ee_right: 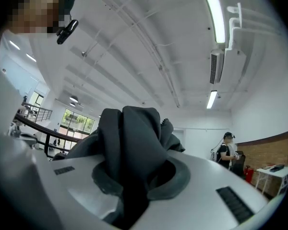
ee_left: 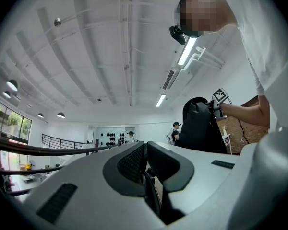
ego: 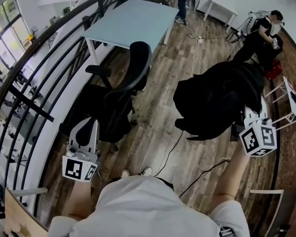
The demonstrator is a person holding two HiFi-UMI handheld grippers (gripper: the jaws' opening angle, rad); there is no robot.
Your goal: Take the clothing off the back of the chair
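The black clothing [ego: 217, 100] hangs in a bunched heap from my right gripper [ego: 247, 113], off to the right of the black office chair [ego: 133, 78] and not touching it. The chair's back is bare. In the right gripper view the jaws are shut on a thick fold of the dark cloth [ee_right: 134, 143], which fills the space between them. My left gripper [ego: 89, 125] hovers near the chair's seat on the left, its pads [ee_left: 134, 162] together with nothing held. From the left gripper view the hanging garment [ee_left: 199, 126] is at the right.
A light blue table [ego: 133, 21] stands behind the chair. A curved black railing [ego: 49, 58] runs along the left. A black cable [ego: 172, 147] lies on the wooden floor. A person [ego: 259, 33] crouches at the back right, near a white stand [ego: 291, 100].
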